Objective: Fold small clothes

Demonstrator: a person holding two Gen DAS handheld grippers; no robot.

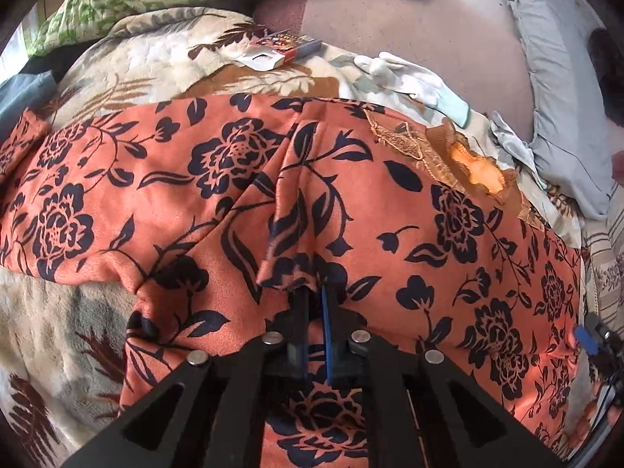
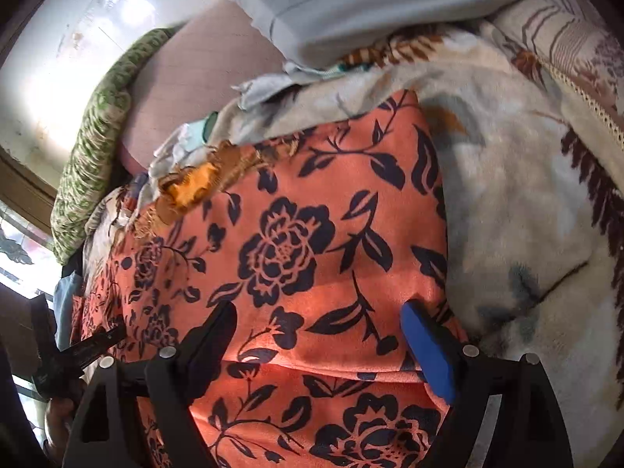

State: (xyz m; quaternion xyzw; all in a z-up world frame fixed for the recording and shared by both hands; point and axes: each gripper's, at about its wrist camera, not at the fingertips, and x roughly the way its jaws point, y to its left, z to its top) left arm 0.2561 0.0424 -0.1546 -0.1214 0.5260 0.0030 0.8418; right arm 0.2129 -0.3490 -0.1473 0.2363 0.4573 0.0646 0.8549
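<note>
Here, one orange floral garment (image 1: 390, 202), two white gloves (image 1: 409, 74), one small box (image 1: 288, 48).

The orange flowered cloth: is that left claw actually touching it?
Touching. The left wrist view shows the left gripper closed on a raised fold of the orange flowered cloth.

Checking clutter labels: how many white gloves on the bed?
2. One white glove lies beyond the orange floral garment's far edge, near the small box. The second glove lies further right, against the grey pillow. Others may be hidden under fabric.
</note>
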